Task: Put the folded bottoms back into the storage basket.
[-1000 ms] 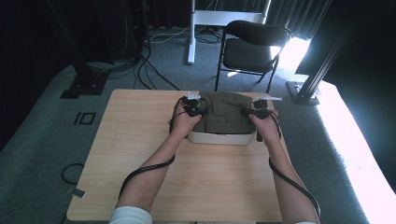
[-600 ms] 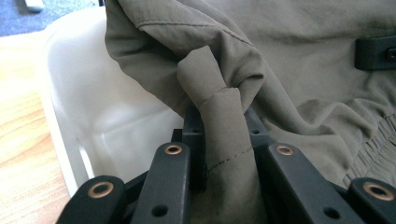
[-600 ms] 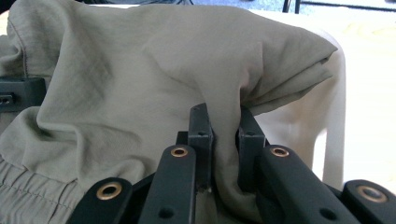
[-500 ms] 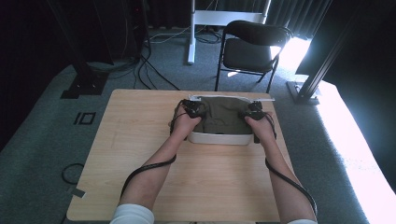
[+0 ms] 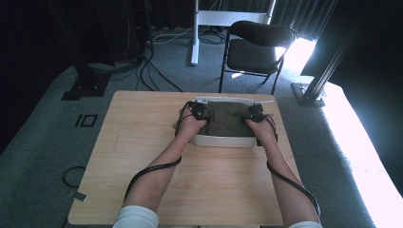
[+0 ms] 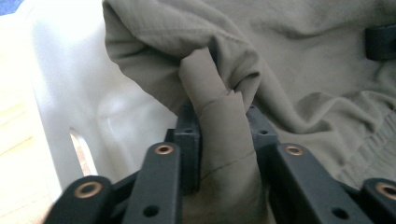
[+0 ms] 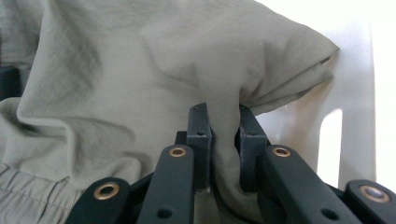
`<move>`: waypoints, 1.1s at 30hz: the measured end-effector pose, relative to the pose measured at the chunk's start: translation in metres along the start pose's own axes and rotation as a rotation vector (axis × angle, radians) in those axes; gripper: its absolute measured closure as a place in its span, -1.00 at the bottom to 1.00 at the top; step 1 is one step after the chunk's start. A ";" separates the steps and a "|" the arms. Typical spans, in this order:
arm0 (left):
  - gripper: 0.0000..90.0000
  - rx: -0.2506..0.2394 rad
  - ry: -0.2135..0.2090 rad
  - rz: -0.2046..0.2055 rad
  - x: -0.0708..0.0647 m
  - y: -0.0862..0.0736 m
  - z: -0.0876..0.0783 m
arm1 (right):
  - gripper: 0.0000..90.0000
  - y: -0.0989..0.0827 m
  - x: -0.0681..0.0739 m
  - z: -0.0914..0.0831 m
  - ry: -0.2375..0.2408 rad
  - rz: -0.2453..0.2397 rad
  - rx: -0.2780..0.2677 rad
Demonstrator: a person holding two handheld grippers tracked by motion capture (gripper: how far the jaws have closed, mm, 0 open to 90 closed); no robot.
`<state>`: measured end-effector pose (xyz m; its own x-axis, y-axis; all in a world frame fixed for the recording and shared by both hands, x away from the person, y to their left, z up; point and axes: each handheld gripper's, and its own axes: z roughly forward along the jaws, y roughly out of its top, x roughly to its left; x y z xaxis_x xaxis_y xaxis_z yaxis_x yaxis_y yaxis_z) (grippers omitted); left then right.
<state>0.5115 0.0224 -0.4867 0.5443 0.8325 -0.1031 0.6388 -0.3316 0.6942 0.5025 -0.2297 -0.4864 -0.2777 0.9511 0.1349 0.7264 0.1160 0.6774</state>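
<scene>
Near the worktop's (image 5: 142, 142) far edge, each hand-held gripper, left (image 6: 219, 135) and right (image 7: 223, 135), pinches olive cloth (image 5: 228, 121) inside the white bin (image 5: 223, 141).

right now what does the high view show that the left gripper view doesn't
The high view takes in the whole wooden table, the folding chair behind it, both forearms and both grippers, left and right, at the white basket. The left gripper view shows the grip itself: its fingers pinching a fold of olive cloth, beside a slot in the basket wall. Both show the cloth lying in the basket.
</scene>
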 end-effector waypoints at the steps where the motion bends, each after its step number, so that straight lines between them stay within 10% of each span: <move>1: 0.45 0.018 0.013 0.012 -0.003 0.001 0.001 | 0.68 0.000 0.001 0.000 -0.010 -0.006 0.008; 16: -0.11 -0.058 0.007 -0.041 -0.005 0.001 -0.004 | -0.11 0.008 0.000 -0.014 0.020 -0.063 -0.076; 21: -0.34 -0.168 -0.043 0.005 -0.003 0.002 -0.013 | -0.44 0.008 -0.004 -0.027 0.077 -0.042 -0.153; 25: -0.55 -0.177 0.010 0.018 -0.003 0.001 -0.020 | -0.57 0.005 -0.004 -0.033 0.094 -0.071 -0.194; 29: -0.58 -0.222 -0.030 -0.015 -0.004 -0.001 -0.025 | -0.58 0.001 -0.002 -0.037 0.117 -0.081 -0.209; 33: -0.60 -0.203 0.010 0.058 -0.008 -0.008 -0.033 | -0.64 -0.006 0.000 -0.042 0.127 -0.098 -0.235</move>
<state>0.4840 0.0337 -0.4677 0.5710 0.8192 -0.0524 0.4835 -0.2840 0.8280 0.4718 -0.2421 -0.4601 -0.4271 0.8933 0.1397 0.5307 0.1226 0.8387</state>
